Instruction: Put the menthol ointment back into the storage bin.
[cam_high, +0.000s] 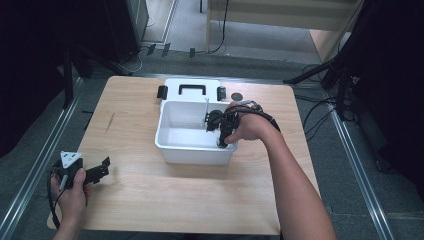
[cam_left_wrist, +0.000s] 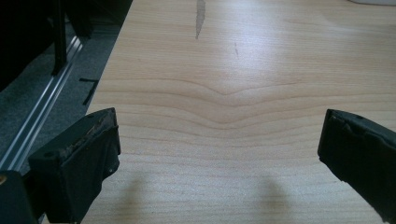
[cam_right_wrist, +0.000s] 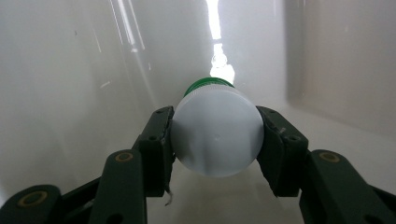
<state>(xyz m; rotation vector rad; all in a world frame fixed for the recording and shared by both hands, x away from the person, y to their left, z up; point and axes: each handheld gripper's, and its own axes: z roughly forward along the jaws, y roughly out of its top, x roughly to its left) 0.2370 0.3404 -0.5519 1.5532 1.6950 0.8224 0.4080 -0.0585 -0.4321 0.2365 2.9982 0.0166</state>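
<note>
Your right gripper (cam_right_wrist: 215, 140) was clamped on a small white bottle (cam_right_wrist: 215, 135) with a green cap, its fingers (cam_right_wrist: 159, 140) pressed against the bottle's two sides with the round base facing the camera. In the high view your right hand (cam_high: 247, 127) had that gripper (cam_high: 223, 136) tipped down inside the white bin (cam_high: 192, 152), near its right-hand wall, so the bottle was within the bin and, as far as the frames showed, not yet resting on the floor.

To do this placing well, you needed to hold the squeeze steady until the bottle met the bin floor; letting go while it hung above would have let a round, light thing roll or bounce. The grip sat across the widest part, which looked secure, but the smooth plastic could have slipped if you tilted further. You had the near wall close on one side, so a straight descent suited better than a sideways sweep. Once it rested, opening the fingers just enough to clear the body and then lifting straight up would have kept it from being dragged along.

Your left gripper (cam_left_wrist: 219, 154) hovered low over the bare desk (cam_left_wrist: 243, 70) at the near left corner, fingers (cam_left_wrist: 88, 154) spread wide with nothing between them, well apart from the bin. The bin's lid (cam_high: 192, 90) lay behind it.
</note>
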